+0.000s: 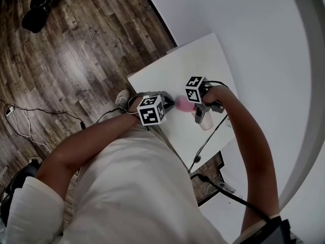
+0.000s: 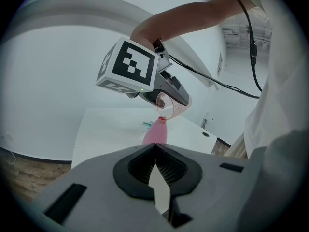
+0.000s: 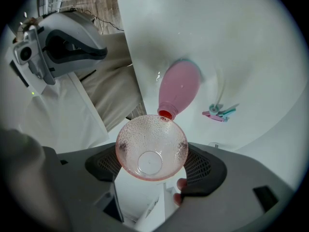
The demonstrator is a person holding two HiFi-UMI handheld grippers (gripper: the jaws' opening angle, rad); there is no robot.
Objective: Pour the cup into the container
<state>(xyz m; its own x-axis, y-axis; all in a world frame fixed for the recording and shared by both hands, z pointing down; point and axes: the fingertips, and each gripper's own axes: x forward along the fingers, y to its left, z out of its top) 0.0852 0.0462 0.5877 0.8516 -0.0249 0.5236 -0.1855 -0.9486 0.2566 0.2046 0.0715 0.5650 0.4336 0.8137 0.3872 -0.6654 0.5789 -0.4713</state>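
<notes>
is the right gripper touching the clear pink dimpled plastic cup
Touching. The right gripper view shows the right gripper closed on the clear pink dimpled plastic cup, its black ribbed pads pressed against both sides.

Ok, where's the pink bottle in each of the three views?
Head view: pink bottle at picture centre, on the white table.
Left gripper view: bottle just below centre, under the tilted clear cup.
Right gripper view: bottle near centre, just above the cup's rim.
Shared landmark: the clear cup, its lip at the bottle's mouth.
</notes>
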